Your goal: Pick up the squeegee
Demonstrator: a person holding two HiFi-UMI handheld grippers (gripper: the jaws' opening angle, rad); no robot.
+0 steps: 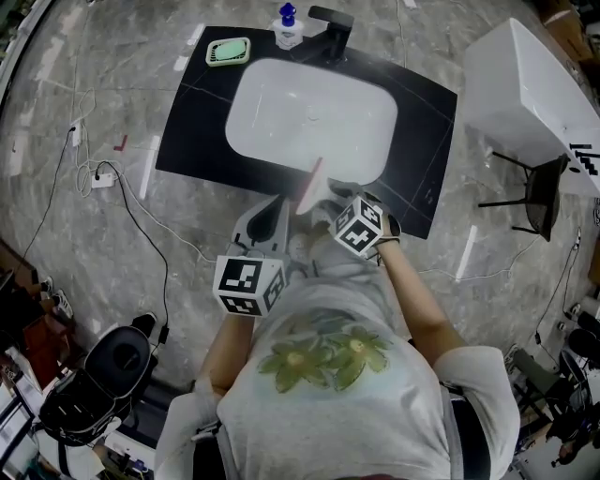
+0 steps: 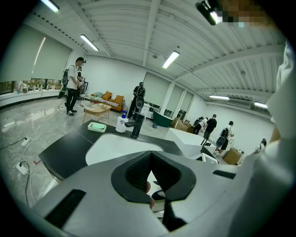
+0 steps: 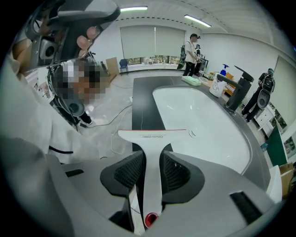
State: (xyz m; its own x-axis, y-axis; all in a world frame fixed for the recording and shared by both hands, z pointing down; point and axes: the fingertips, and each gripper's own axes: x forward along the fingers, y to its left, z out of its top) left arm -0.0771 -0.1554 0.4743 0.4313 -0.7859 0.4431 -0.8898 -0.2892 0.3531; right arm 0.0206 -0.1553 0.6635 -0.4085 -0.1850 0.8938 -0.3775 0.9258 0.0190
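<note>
Your shirt (image 1: 342, 375) fills the bottom of the head view, and both grippers sit just ahead of it, at 12 o'clock from your chest.

Your right gripper (image 3: 152, 163) has its ribbed pads pinching the white handle of the squeegee (image 3: 152, 150) from both sides. The handle runs straight out between the jaws, and its red end cap shows down near the gripper body. The blade head lies crosswise beyond the fingertips, with a thin red strip along its far edge. From above, the squeegee (image 1: 308, 184) is lifted off the surface, over the near rim of the white basin (image 1: 309, 112) – at about 6 o'clock of the bowl – and the right gripper (image 1: 322, 200) is just behind it.

Your left gripper (image 2: 150, 154) has its fingertips pressed together with nothing between them. In the head view the left gripper (image 1: 274, 210) rests beside the right one, at its 9 o'clock.

Set in a black counter (image 1: 192, 131), the basin has a black faucet (image 1: 329, 31) at its 12 o'clock. A soap bottle (image 1: 288, 28) with a blue pump stands just beside the faucet, and a green soap dish (image 1: 228, 52) sits at 11 o'clock.
</note>
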